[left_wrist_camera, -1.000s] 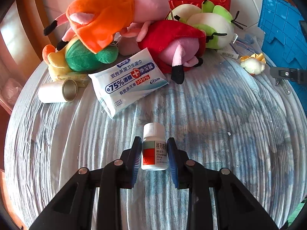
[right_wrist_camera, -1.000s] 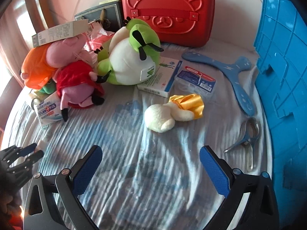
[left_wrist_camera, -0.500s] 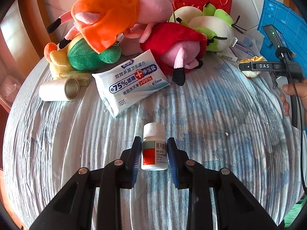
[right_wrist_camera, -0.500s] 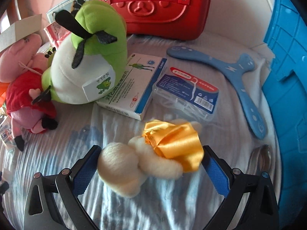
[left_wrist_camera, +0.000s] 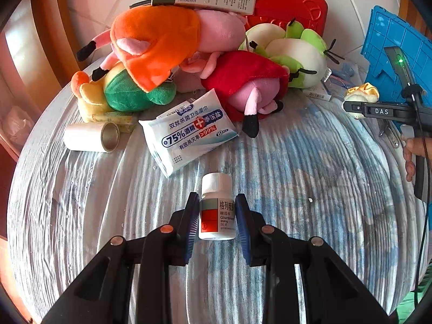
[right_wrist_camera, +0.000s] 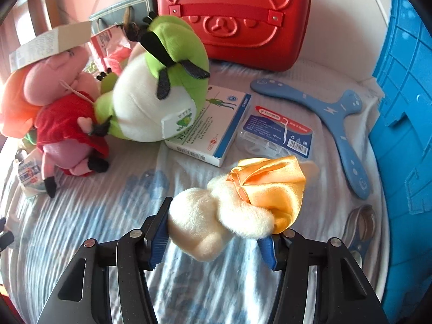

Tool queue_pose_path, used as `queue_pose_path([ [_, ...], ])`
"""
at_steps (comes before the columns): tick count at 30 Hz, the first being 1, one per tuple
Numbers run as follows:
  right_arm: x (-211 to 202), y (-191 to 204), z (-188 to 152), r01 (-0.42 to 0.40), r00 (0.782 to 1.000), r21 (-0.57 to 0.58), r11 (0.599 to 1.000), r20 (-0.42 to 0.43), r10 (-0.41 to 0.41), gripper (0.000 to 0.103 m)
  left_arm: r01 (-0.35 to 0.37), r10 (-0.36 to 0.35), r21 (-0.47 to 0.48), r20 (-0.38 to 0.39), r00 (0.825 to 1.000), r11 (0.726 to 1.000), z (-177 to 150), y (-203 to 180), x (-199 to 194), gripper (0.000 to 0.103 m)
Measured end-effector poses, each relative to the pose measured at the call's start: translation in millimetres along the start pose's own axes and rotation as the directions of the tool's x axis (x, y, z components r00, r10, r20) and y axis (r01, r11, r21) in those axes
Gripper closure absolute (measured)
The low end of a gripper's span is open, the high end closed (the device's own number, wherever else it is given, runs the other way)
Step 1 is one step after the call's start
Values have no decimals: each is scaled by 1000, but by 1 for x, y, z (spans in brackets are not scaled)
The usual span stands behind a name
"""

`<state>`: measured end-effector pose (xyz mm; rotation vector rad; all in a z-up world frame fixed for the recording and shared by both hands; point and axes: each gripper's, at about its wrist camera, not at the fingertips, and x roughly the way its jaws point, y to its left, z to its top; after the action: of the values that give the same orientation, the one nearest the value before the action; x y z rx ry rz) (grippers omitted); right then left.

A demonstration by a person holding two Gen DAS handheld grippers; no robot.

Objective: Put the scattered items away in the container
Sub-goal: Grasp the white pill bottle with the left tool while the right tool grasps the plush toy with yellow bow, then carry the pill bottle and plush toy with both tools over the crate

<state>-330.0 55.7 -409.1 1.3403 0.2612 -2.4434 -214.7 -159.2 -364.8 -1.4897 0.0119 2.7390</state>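
Note:
My left gripper is shut on a small white pill bottle with a red and green label, held upright over the striped blue-white cloth. My right gripper has a little cream plush with a yellow satin wrap between its blue pads. Its jaws are closing and both pads touch the plush. In the left wrist view that plush shows at the far right, just beyond the right gripper's black body. The blue plastic container stands along the right edge.
A heap of plush toys lies at the back. In front of it are a wet-wipes pack and a paper roll. A red case, medicine box, floss box, blue boomerang and metal clippers are near the container.
My right gripper moved forward onto the cream plush and its jaws narrowed from wide open until they touch it. The left gripper kept hold of the pill bottle and stayed put.

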Motion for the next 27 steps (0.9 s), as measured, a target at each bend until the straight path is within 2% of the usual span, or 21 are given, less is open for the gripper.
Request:
queue_pose_path([
  [15, -110, 19, 1, -52, 992, -22, 998, 116, 54, 48, 2, -1, -13, 118, 993, 1000, 26, -7, -74, 76],
  [27, -226, 15, -1, -73, 974, -29, 997, 212, 78, 48, 2, -3, 2, 252, 968, 1000, 69, -27, -152, 76],
])
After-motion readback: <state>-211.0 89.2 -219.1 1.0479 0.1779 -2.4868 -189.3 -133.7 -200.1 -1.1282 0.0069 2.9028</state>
